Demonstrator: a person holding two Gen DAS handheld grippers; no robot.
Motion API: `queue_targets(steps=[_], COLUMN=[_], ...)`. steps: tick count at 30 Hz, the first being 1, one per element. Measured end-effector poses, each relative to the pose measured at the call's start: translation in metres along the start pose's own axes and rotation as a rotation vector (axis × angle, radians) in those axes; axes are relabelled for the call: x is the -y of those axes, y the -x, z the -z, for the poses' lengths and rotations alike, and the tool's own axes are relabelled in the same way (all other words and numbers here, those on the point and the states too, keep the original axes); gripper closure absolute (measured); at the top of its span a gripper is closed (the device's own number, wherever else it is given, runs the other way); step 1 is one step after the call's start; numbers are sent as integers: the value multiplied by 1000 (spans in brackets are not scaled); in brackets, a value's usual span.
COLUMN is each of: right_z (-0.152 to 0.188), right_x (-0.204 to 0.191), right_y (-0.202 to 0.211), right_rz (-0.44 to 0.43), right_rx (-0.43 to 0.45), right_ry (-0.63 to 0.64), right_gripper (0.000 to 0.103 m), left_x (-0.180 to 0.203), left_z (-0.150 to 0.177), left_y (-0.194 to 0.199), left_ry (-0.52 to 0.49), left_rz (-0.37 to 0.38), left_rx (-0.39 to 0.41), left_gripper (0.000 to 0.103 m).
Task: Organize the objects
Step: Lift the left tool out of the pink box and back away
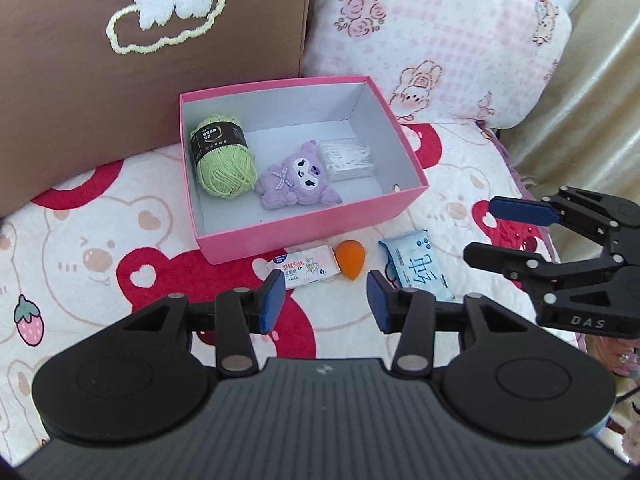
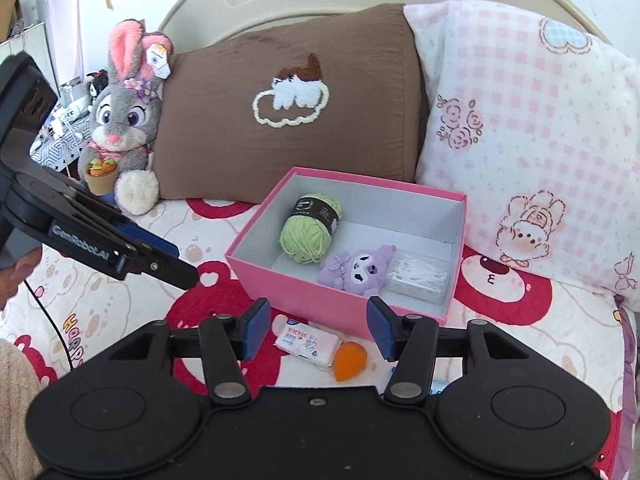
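Observation:
A pink box (image 1: pixel 304 240) lies open on the bed and holds a green yarn ball (image 1: pixel 224 160), a purple plush (image 1: pixel 298 182) and a clear case of cotton swabs (image 1: pixel 348 160). In front of the box lie a small tissue pack (image 1: pixel 306 270), an orange egg-shaped sponge (image 1: pixel 350 258) and a blue wipes pack (image 1: pixel 420 270). My left gripper (image 1: pixel 326 300) hovers open above these three, nothing between its pads. My right gripper (image 2: pixel 318 328) is open and empty too, over the tissue pack (image 2: pixel 308 340) and sponge (image 2: pixel 350 360). Each gripper appears in the other's view: the right gripper (image 1: pixel 480 227) and the left gripper (image 2: pixel 184 266).
A brown pillow (image 2: pixel 320 92) and a pink checked pillow (image 2: pixel 520 140) stand right behind the box. A grey rabbit plush (image 2: pixel 124 120) sits at the far left. The bear-print bedspread (image 1: pixel 100 264) stretches left of the box. A person's hand (image 2: pixel 20 276) holds the left gripper.

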State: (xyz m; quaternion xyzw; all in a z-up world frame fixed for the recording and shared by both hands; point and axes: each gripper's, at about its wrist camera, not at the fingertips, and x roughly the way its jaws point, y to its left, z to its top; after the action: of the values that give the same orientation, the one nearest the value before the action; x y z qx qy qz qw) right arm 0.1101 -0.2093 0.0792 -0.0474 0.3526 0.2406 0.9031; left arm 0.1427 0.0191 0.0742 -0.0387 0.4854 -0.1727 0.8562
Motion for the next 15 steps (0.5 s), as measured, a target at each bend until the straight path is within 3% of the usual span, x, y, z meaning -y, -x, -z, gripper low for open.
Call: queue_targets(steps=[15], right_z=[24], right_x=[-34], right_y=[10], right_rz=[-34], right_rx=[-21], right_ry=[42], right_gripper=[32], left_x=[0], left_z=[31], left_y=[14], left_ry=[-32], left_rz=[18], left_rx=[-2], left_gripper=[51])
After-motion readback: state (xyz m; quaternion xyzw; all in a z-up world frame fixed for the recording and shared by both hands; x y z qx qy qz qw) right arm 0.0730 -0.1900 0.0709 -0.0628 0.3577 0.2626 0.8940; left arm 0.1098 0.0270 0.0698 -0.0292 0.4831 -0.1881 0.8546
